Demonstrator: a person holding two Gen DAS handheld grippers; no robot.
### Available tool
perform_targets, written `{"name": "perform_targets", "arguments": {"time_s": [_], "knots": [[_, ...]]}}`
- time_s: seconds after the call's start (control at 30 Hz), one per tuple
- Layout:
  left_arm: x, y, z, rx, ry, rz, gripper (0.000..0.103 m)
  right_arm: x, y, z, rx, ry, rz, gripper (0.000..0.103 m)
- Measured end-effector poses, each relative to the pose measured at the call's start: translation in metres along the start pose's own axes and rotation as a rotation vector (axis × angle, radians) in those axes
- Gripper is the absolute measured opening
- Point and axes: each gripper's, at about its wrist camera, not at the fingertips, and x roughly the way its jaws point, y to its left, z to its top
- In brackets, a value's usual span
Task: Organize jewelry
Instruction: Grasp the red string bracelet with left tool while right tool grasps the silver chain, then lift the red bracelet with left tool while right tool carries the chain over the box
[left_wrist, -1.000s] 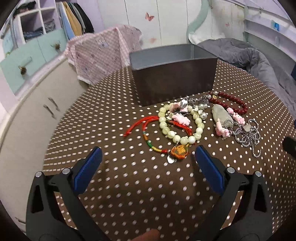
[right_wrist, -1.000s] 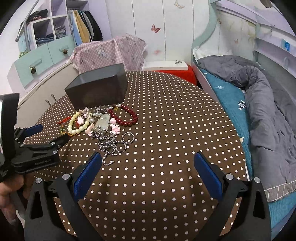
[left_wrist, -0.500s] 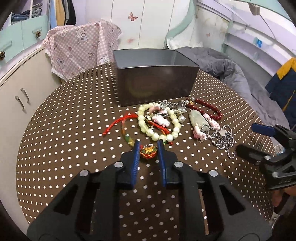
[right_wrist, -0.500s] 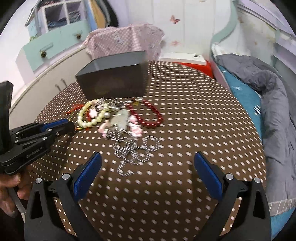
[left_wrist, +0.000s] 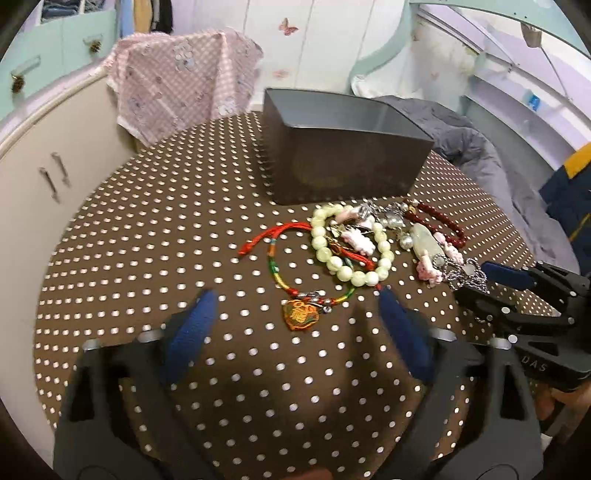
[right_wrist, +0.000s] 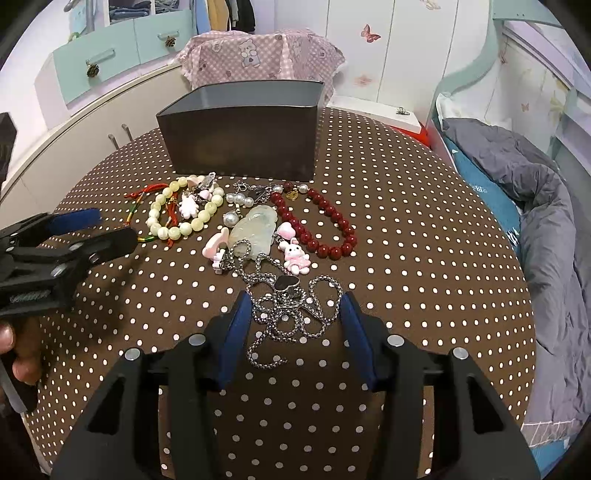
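CHANGE: your left gripper (left_wrist: 295, 299) pinched the orange heart pendant (left_wrist: 300, 314), now its fingers are opening, pendant loose between them on the bench (left_wrist: 147, 236) | right gripper (right_wrist: 295, 306) fingers closing round the steel chain (right_wrist: 291, 317), not gripping | MEANS: nothing boxed (right_wrist: 243, 136).

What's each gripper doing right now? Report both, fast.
Left gripper: jaws opening, pads clear of the orange heart pendant lying between them.
Right gripper: jaws closing around the silver chain, not yet gripping.
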Motion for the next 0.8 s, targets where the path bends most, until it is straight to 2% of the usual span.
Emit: {"name": "perform_targets", "arguments": {"time_s": [0.03, 0.07, 0.1, 0.23, 0.33, 0.37, 0.4, 0.6, 0.73, 0.77, 0.8], "knots": [[0.001, 0.001, 0.002, -0.002, -0.002, 0.006, 0.054, 0.0, 0.002, 0.0, -0.005, -0.004, 0.007, 0.041], [0.001, 0.001, 0.003, 0.008, -0.007, -0.004, 0.018, 0.0, 0.002, 0.001, -0.01, -0.01, 0.016, 0.028], [0.0, -0.001, 0.003, 0.02, -0.008, -0.02, 0.018, 0.0, 0.001, 0.004, -0.008, -0.011, 0.014, 0.015], [-0.017, -0.006, -0.003, 0.048, -0.059, -0.023, 0.017, -0.012, -0.003, 0.002, -0.008, -0.022, 0.05, 0.014], [-0.037, -0.002, -0.01, 0.023, -0.092, -0.053, 0.017, -0.03, -0.007, 0.002, -0.001, -0.052, 0.104, 0.014], [-0.047, -0.002, -0.013, 0.024, -0.11, -0.056, 0.005, -0.036, -0.008, 0.003, -0.004, -0.063, 0.115, 0.014], [-0.053, -0.002, -0.012, 0.031, -0.12, -0.053, 0.0, -0.044, -0.009, 0.004, -0.006, -0.077, 0.124, 0.014], [-0.1, -0.005, -0.007, 0.064, -0.208, -0.048, 0.0, -0.083, -0.017, 0.016, 0.016, -0.153, 0.227, 0.014], [-0.1, 0.0, -0.007, 0.085, -0.183, 0.008, 0.001, -0.094, -0.015, 0.02, 0.007, -0.168, 0.22, 0.014], [-0.095, 0.001, -0.009, 0.08, -0.165, 0.02, 0.006, -0.093, -0.012, 0.017, 0.005, -0.165, 0.218, 0.014], [-0.087, 0.001, -0.012, 0.077, -0.144, 0.029, 0.045, -0.089, -0.011, 0.015, 0.002, -0.15, 0.216, 0.014]]}}
